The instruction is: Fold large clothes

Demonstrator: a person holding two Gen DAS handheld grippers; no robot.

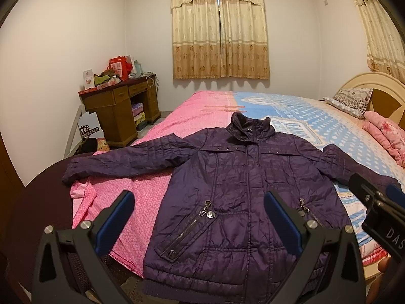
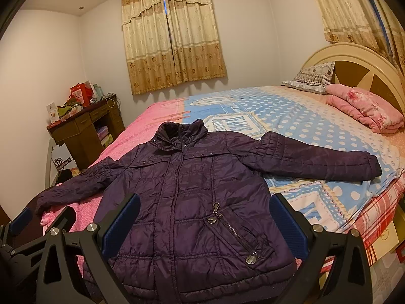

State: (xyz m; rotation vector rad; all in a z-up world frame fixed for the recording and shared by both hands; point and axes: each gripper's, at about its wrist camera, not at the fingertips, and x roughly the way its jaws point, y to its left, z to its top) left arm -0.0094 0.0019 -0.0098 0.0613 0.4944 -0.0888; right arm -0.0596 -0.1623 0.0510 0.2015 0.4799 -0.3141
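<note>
Right then, your big puffy purple quilted jacket [image 1: 227,190] lay flat on its back on the bed with the pink and blue sheet [image 1: 291,124], front side up and zipped. Its collar [image 1: 250,126] pointed away from you toward the curtained window [image 1: 220,33], and its hem hung a little over the near edge of the bed. So its long line ran from you straight out to the collar. Both sleeves were spread out to the sides, one over the pink part, one over the blue part.

Your left claw [image 1: 198,223] hovered over the lower front of the jacket with its blue pads wide apart, holding nothing. Your right claw [image 2: 205,225] did the same, wide and empty, just beside the left one.

Nothing was folded yet. The cloth looked slick and puffy, so a pinch could slip off or grab only the top layer. The hem could also slide off the bed if you pulled toward yourself. A folded sleeve might spring back open, because the stuffing looked bouncy.
</note>
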